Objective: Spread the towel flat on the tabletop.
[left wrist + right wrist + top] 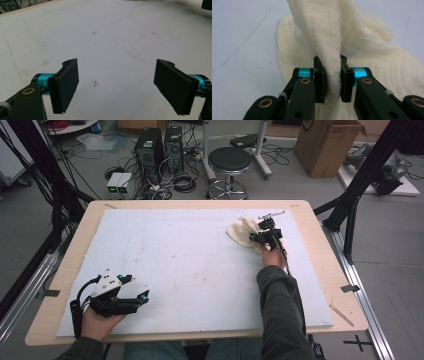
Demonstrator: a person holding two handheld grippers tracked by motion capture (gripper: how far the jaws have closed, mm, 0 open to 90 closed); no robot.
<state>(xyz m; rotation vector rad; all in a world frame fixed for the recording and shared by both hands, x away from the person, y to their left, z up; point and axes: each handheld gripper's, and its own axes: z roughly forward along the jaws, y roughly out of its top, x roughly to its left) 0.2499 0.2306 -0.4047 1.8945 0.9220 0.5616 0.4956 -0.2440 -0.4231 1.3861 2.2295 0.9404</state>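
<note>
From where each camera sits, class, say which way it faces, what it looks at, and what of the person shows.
High view: above the person's side, facing forward and down on the white mat; forearms, both hands, left claw, right claw.
Left gripper view: rides the left claw, open over bare mat.
Right gripper view: rides the right claw, pinching the cream cloth.
Shared: high and right gripper views both show the cloth.

A white mat [175,265] is laid over the wooden counter [80,245]. Beyond it, a black stool [229,161], two computer towers [159,147] and a cardboard box [327,145] are seen on the floor.
</note>
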